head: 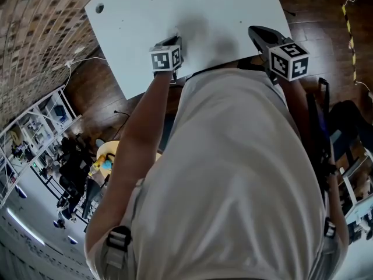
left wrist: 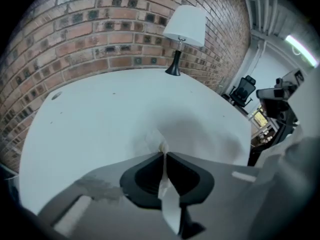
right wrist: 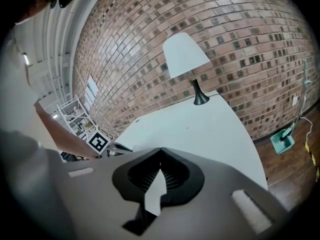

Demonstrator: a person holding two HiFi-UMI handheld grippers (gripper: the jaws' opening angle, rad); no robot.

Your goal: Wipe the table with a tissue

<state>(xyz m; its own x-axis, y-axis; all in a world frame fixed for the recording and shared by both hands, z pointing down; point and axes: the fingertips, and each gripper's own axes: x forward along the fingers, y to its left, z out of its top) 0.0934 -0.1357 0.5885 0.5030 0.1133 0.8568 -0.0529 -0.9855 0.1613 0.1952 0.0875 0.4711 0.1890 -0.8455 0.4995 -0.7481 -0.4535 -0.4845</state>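
The white table fills the top of the head view. My left gripper is low over its near edge, shut on a white tissue. The tissue's crumpled end sticks out past the fingertips and rests on the tabletop, while a strip of it runs back between the jaws. My right gripper hovers over the table's near right part with its jaws closed tip to tip; I see nothing held at the tips. From the right gripper view, the left gripper's marker cube shows to the left.
A white-shaded lamp on a black base stands at the table's far edge by the brick wall. A round cable hole sits near the far left corner. White shelves stand at the left, an office chair at the right.
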